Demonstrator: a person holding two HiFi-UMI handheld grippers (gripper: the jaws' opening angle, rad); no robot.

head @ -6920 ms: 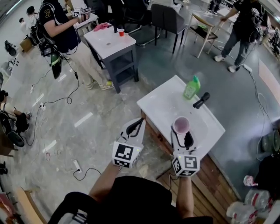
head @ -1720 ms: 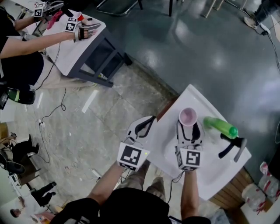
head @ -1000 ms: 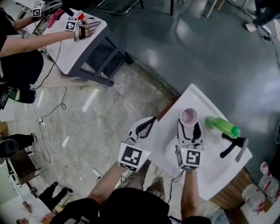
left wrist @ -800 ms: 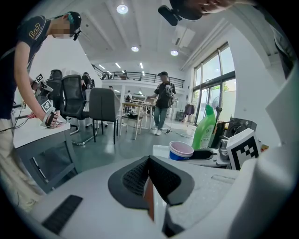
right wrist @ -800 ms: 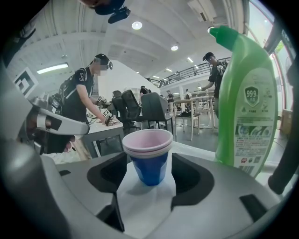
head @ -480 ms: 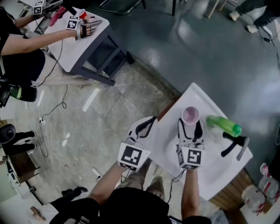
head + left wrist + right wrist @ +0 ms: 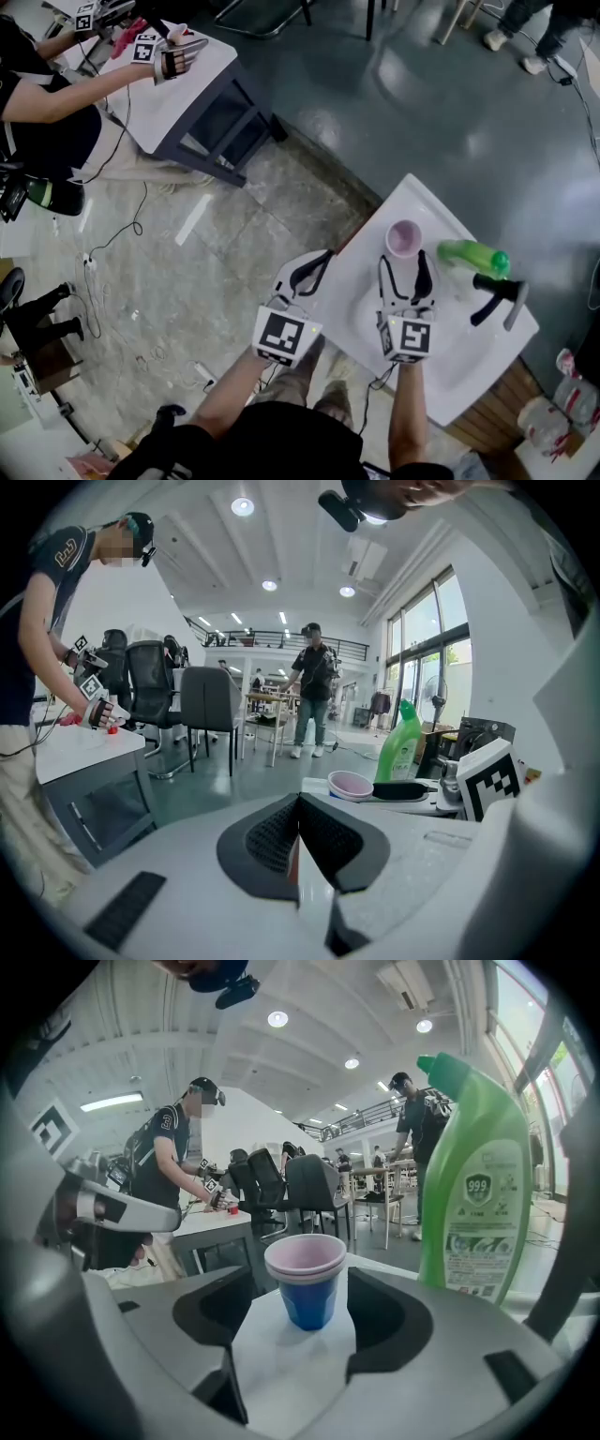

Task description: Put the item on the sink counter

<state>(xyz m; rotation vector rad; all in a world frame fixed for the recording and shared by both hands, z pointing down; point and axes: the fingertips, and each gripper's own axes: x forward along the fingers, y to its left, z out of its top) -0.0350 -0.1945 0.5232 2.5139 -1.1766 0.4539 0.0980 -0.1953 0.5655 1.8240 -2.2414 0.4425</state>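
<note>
Two kinds of floor meet under the scene: a pale marbled floor [image 7: 225, 234] on the left, strewn with cables [image 7: 103, 239], and a dark glossy floor [image 7: 422, 94] on the right. At their border stands a white table [image 7: 469, 361] with a sink basin [image 7: 370, 319] sunk into it, set at an angle in the head view. A second table [image 7: 159, 94] is at the upper left, well apart, where a person [image 7: 37, 103] works with marker-cube tools. The gripper views show a large bright hall with round ceiling lights [image 7: 277, 1019], tall windows [image 7: 441, 667], dark office chairs [image 7: 314, 1185] and more people standing farther back. On the white table, a pink cup [image 7: 404, 238] sits nested inside a blue cup [image 7: 307, 1309], upright near the far corner, its inside showing plain pink. Just beside it to the right stands a green bottle [image 7: 469, 256] with a printed label, and near that a black faucet [image 7: 492, 295]. The right hand-held gripper [image 7: 405, 267] is over the basin; its jaws have just been opening and stand wide apart, with the nested cups between their tips and free of both pads. The left hand-held gripper [image 7: 314, 264] hangs at the table's left edge with its jaws pressed together on nothing.
</note>
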